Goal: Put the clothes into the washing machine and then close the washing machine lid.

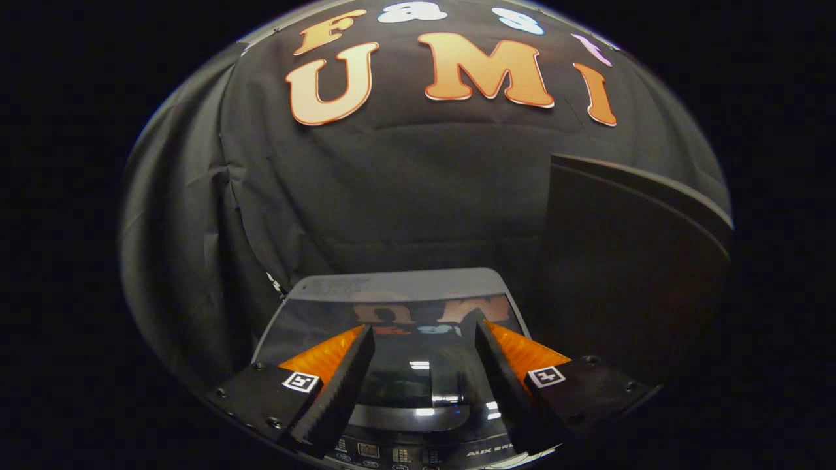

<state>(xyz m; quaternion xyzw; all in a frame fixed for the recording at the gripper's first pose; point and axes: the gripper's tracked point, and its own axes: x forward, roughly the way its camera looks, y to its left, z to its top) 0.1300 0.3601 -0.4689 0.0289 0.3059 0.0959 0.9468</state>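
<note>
Black cloth hangs all round the booth, creased and slack, and a dark curved panel [637, 261] stands off to one side against it. Below me sits the washing machine [392, 287], and I hover over its top with my gripper [424, 352] spread wide and holding nothing; there is only air and glass between my fingers [339, 385].

The lid [392, 326] lies flat and shut, a dark glossy pane with a grey band along its far edge. It is shiny enough to mirror the wall behind and to throw back a few bright streaks of light. Nearer to me, just under my fingers, a curved handle lip [418, 414] runs across the front of the lid, and below that I see the control panel [392, 454] with its small buttons.

I see no clothes from here, so I judge the loading is either finished or not begun; the closed lid fits either reading, and I cannot tell which. If the lid must come up, I should drop to that front lip, hook one finger under it rather than pinch the slick glass, and lift slowly along the hinge's arc. Pressing on the pane would only skid.
</note>
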